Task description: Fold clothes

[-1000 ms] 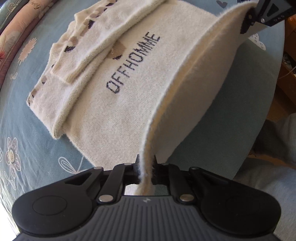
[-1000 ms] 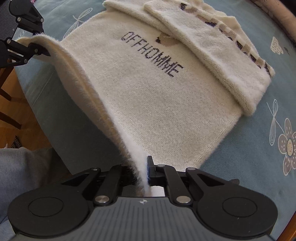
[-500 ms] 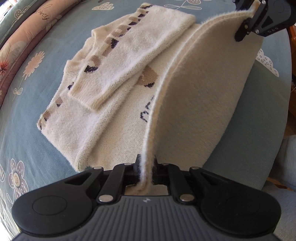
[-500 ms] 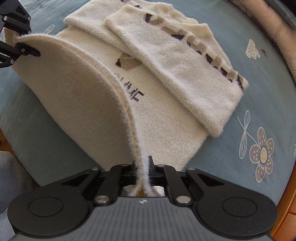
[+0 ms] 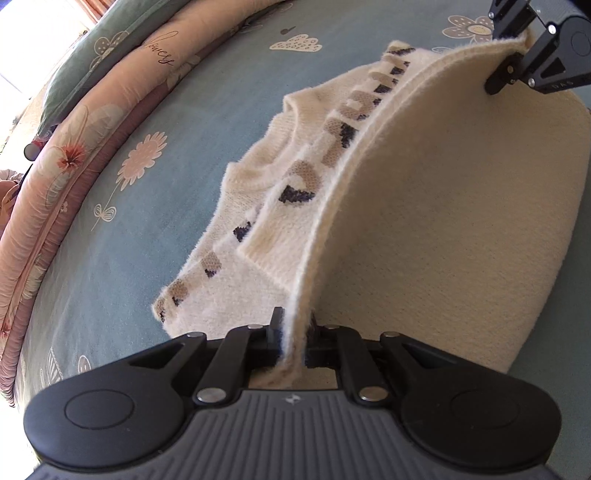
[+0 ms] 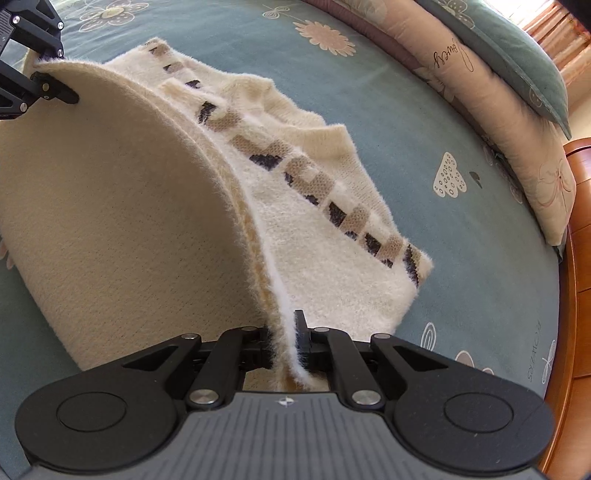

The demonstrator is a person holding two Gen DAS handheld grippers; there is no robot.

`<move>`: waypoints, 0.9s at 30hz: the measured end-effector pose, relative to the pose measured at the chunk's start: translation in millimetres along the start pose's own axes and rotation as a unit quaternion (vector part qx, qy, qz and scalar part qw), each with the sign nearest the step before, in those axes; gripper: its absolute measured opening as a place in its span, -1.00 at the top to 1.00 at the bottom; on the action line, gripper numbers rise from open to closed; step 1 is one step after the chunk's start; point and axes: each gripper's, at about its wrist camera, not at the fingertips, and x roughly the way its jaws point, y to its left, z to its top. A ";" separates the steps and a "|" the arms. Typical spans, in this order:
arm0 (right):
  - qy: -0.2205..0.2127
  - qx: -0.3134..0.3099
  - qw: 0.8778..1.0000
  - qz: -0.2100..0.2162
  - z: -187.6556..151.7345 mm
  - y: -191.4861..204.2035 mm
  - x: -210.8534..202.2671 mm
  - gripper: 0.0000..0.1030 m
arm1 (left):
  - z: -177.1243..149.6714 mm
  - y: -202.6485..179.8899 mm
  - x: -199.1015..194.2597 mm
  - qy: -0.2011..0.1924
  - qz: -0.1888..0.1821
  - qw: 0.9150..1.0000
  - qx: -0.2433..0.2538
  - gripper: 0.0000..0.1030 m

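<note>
On a floral blue bedspread (image 5: 122,258), the left gripper (image 5: 293,334) and right gripper (image 6: 284,332) each pinch a corner of a cream sweater (image 6: 110,206), jaws closed on its hem, arching it over the folded sleeves (image 6: 325,192) to halve the garment.

Right gripper (image 6: 283,343) pinching cream sweater (image 6: 122,206) hem, lifted over bedspread (image 6: 461,258).

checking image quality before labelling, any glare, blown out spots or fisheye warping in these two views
Left wrist view: window corner at upper left is blown out white; the bed sheet curves strongly from fisheye warping; the sweater is sharp, its lifted flap evenly lit. Right wrist view: sunlit curtain at upper right is overexposed; the wooden bed frame bows; sweater fuzz is crisp.
</note>
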 end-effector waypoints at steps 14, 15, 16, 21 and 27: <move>-0.050 0.027 0.998 -0.029 34.5 -37.1 59.4 0.85 | 26.4 26.4 61.3 -0.004 0.036 0.998 -0.044 0.83; -0.051 0.025 0.998 -0.030 35.1 -37.4 61.0 0.85 | 26.5 26.7 63.7 -0.004 0.036 0.998 -0.044 0.82; -0.048 0.023 0.998 -0.028 35.7 -37.7 63.6 0.84 | 26.5 27.1 66.2 -0.005 0.036 0.998 -0.044 0.80; -0.039 0.009 0.999 -0.026 38.0 -36.2 75.4 0.82 | 25.9 28.5 76.9 -0.008 0.035 0.998 -0.044 0.70; -0.047 0.048 0.997 -0.032 36.9 -45.3 78.1 0.36 | 22.1 32.8 73.2 -0.023 0.040 0.997 -0.065 0.52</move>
